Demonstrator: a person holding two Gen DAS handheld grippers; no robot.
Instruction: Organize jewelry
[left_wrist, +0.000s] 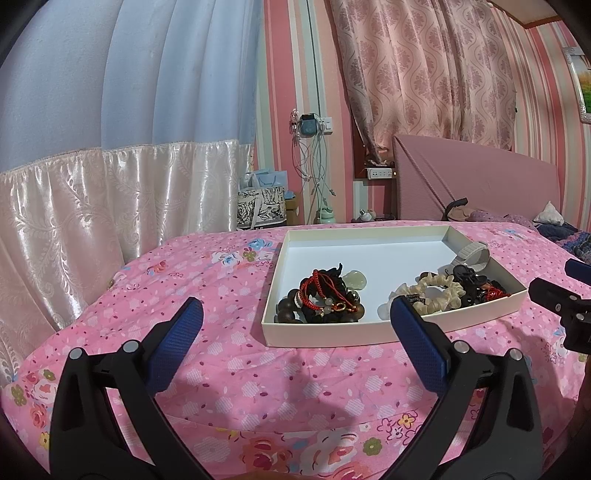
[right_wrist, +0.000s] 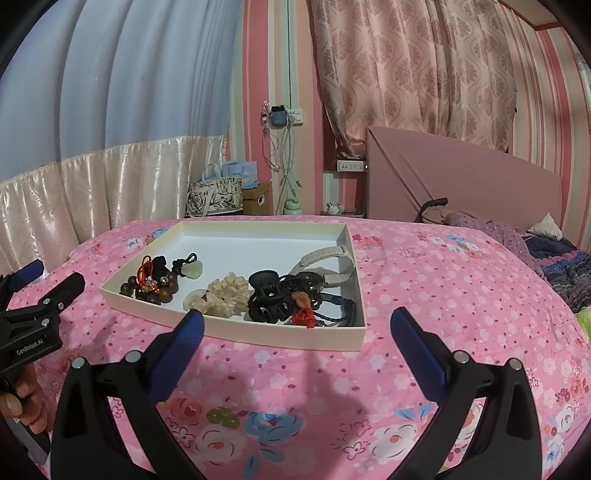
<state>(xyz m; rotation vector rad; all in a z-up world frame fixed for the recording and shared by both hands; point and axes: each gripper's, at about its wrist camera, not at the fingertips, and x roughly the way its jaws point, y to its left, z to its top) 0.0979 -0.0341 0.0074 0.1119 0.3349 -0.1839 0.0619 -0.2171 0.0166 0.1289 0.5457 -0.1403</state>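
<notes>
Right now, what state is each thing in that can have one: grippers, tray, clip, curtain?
Left gripper: open, empty, short of the tray.
Right gripper: open, empty, short of the tray.
White tray: lidless, flat on the bedspread, far half bare.
Black claw clip: shut, lying in the tray.
Cream scrunchie: slack, beside the clip.
Wooden bead bracelet: in a tangle with red cords.
Pink curtain: drawn.

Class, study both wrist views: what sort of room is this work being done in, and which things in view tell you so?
Most likely a home bedroom. The white tray of jewelry sits on a bed with a pink floral bedspread, a padded pink headboard stands behind it, and patterned curtains hang against striped wallpaper.
</notes>
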